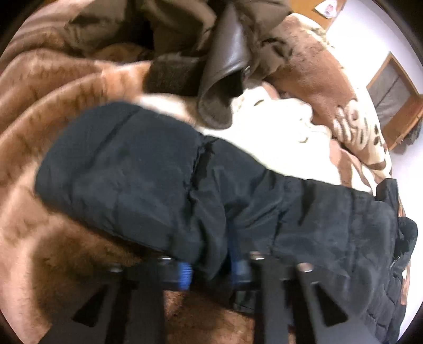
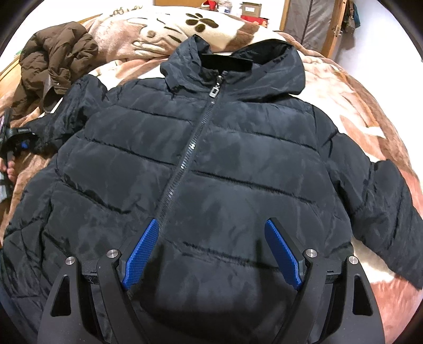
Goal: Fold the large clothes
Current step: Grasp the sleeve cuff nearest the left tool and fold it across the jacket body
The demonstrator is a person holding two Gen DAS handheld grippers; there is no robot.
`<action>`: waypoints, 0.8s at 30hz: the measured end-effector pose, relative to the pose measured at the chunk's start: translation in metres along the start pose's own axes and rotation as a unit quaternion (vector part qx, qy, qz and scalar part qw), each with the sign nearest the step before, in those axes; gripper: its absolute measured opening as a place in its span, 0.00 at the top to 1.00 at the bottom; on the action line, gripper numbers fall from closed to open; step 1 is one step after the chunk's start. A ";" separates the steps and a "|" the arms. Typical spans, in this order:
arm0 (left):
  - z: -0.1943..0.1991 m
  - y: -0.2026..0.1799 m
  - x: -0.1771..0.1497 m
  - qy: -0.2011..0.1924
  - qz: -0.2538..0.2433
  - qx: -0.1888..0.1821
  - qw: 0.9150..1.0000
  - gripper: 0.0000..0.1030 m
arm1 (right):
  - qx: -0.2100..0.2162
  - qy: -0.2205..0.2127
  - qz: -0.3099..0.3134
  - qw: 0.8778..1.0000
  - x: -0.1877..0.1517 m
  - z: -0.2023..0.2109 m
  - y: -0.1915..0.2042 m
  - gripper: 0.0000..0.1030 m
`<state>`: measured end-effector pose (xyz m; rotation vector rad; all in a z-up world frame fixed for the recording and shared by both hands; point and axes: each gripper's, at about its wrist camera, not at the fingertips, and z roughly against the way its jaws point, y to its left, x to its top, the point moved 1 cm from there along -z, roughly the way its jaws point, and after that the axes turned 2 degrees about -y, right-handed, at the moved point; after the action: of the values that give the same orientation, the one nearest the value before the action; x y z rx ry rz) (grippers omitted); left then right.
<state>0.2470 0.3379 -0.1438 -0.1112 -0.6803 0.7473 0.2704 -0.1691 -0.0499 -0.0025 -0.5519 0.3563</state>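
Observation:
A black hooded puffer jacket point(image 2: 211, 164) lies face up and zipped on a brown and cream blanket point(image 2: 351, 105). My right gripper point(image 2: 211, 251) hovers open and empty above its lower front, blue pads point(image 2: 140, 254) spread wide. My left gripper point(image 1: 211, 270) is shut on the end of the jacket's sleeve point(image 1: 148, 169), which drapes over its blue pads point(image 1: 185, 275). The left gripper also shows at the left edge of the right wrist view point(image 2: 18, 140), at the sleeve cuff. The other sleeve point(image 2: 391, 211) lies out to the right.
A brown coat point(image 2: 55, 63) lies crumpled at the blanket's far left; it also fills the top of the left wrist view point(image 1: 227, 53). A wooden-framed cabinet point(image 2: 312, 23) and boxes point(image 2: 251, 10) stand beyond the bed. The blanket point(image 1: 53, 111) is bunched into folds.

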 end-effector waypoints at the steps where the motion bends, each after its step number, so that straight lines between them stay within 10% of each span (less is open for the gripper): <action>1: 0.009 -0.002 0.002 -0.006 -0.003 -0.004 1.000 0.85 | -0.004 0.002 0.001 1.000 -0.003 0.002 -0.001 0.20; 14: 0.198 -0.147 0.012 -0.100 -0.143 -0.156 0.972 0.87 | 0.004 -0.029 -0.066 0.997 -0.023 0.050 -0.039 0.21; 24: 0.206 -0.307 -0.074 -0.027 -0.263 -0.262 0.928 0.87 | 0.045 -0.037 -0.141 0.988 -0.045 0.071 -0.092 0.21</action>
<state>0.2638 0.0335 0.0783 -0.3816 -0.9038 0.0391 0.2286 -0.2773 -0.0032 0.1756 -0.6007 0.1054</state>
